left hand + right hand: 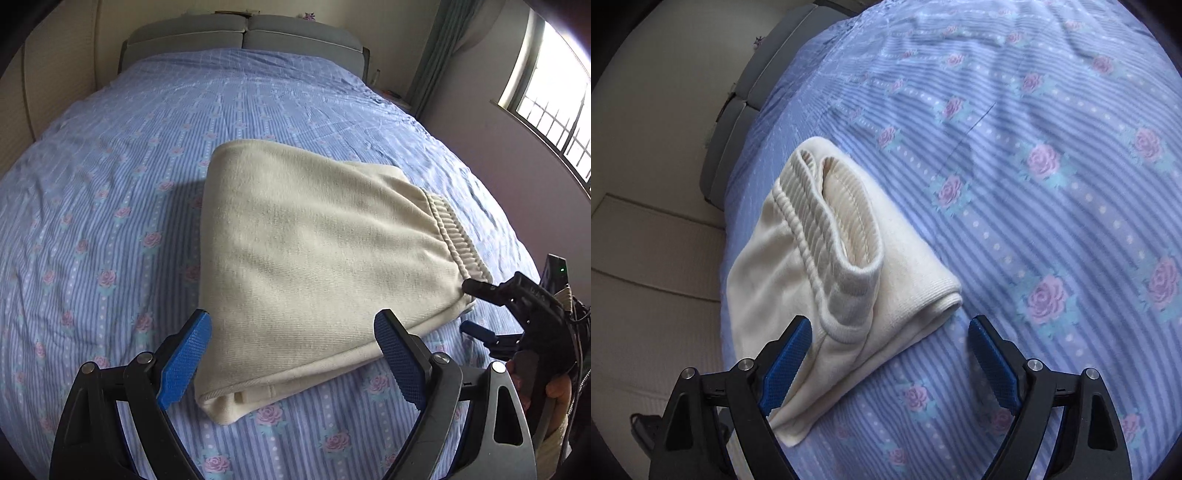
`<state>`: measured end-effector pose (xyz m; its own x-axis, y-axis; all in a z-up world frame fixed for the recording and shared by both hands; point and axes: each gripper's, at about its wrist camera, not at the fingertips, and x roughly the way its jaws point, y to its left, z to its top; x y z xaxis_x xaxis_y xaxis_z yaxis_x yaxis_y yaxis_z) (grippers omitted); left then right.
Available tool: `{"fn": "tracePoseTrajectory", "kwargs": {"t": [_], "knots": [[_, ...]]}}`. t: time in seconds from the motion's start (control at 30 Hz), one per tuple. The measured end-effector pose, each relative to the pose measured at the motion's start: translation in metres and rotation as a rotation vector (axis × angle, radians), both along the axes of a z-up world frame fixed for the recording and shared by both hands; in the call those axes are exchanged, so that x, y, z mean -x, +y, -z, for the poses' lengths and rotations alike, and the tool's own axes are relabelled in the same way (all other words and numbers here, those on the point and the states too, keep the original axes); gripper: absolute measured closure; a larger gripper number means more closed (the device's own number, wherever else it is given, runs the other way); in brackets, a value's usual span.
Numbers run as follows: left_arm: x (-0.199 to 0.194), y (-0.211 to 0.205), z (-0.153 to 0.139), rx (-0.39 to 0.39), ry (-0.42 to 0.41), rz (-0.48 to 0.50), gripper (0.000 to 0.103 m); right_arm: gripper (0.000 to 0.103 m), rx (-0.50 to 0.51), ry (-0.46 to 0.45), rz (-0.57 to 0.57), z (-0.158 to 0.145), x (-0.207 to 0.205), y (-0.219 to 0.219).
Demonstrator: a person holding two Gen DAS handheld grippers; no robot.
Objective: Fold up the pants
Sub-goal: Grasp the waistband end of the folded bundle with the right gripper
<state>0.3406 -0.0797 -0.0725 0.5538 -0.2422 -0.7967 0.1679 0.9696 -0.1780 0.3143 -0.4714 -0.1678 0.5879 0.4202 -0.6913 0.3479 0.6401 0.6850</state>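
Observation:
Cream pants (317,258) lie folded into a compact stack on the blue flowered bedspread (110,184). Their ribbed waistband (458,236) faces right. My left gripper (291,350) is open and empty, its blue pads on either side of the stack's near corner, just above it. My right gripper (476,306) shows in the left wrist view at the stack's right corner, jaws apart. In the right wrist view the right gripper (886,354) is open over the near edge of the pants (798,266), with the waistband (831,229) open toward the camera.
A grey padded headboard (243,37) stands at the far end of the bed. A window (554,110) and green curtain (436,55) are on the right. A cream wall panel (646,258) runs beside the bed. The bedspread (1034,184) stretches wide to the right.

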Motion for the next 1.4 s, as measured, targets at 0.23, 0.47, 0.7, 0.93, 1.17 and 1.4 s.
{"fn": "tracePoseTrajectory", "kwargs": {"t": [0.23, 0.47, 0.7, 0.93, 1.17, 1.4], "knots": [[-0.002, 0.009, 0.008, 0.014, 0.027, -0.039, 0.013, 0.0, -0.003, -0.021, -0.005, 0.014, -0.009, 0.014], [-0.004, 0.018, 0.008, 0.022, 0.017, -0.074, 0.013, 0.0, 0.045, -0.086, 0.01, 0.016, -0.018, 0.03], [-0.002, 0.018, 0.009, -0.071, -0.011, -0.053, 0.013, 0.019, 0.022, -0.07, 0.018, 0.011, -0.043, 0.022], [-0.012, 0.035, 0.01, -0.03, -0.004, -0.035, 0.013, 0.052, 0.145, -0.064, -0.032, -0.013, -0.053, 0.033], [-0.05, 0.065, 0.015, 0.149, 0.074, 0.036, 0.017, 0.054, 0.362, -0.023, -0.054, -0.036, -0.062, 0.059], [-0.094, 0.067, 0.029, 0.211, 0.137, 0.12, 0.025, 0.054, 0.451, -0.006, -0.062, -0.042, -0.07, 0.07]]}}
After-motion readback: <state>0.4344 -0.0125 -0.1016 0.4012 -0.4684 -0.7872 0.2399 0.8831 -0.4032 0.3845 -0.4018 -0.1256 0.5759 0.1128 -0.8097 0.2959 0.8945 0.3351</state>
